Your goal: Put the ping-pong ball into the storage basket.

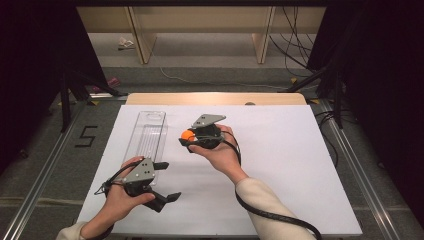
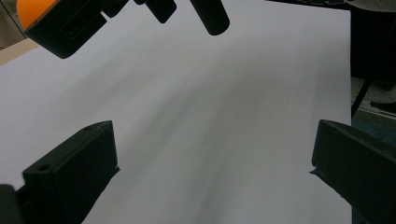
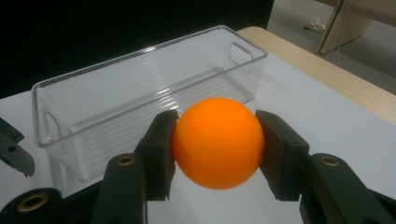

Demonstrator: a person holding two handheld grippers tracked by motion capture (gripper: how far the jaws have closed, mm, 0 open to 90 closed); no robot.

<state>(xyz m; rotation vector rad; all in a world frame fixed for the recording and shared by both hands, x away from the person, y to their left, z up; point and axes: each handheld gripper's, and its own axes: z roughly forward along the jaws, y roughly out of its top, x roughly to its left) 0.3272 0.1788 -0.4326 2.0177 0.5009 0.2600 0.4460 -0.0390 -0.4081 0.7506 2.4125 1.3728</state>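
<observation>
An orange ball [image 3: 217, 142] is clamped between the two black pads of my right gripper [image 3: 216, 122], which is shut on it. In the high view that gripper [image 1: 189, 139] holds the ball [image 1: 187, 135] above the white sheet, just right of a clear, empty plastic bin [image 1: 147, 137]. The bin [image 3: 116, 79] lies long and narrow right behind the ball. My left gripper [image 1: 169, 180] sits near the table's front left, just below the bin's near end. Its jaws stand wide apart over bare sheet with nothing between them [image 2: 212, 163]. The ball [image 2: 32, 9] shows at the top left of the left gripper view.
A white sheet [image 1: 280, 160] covers the table, with a wooden edge [image 1: 215, 98] at the far side. A cable [image 1: 270, 215] trails from the right gripper along the sleeve. Metal rails, a floor mark "5" [image 1: 86, 136] and dark stands flank the table.
</observation>
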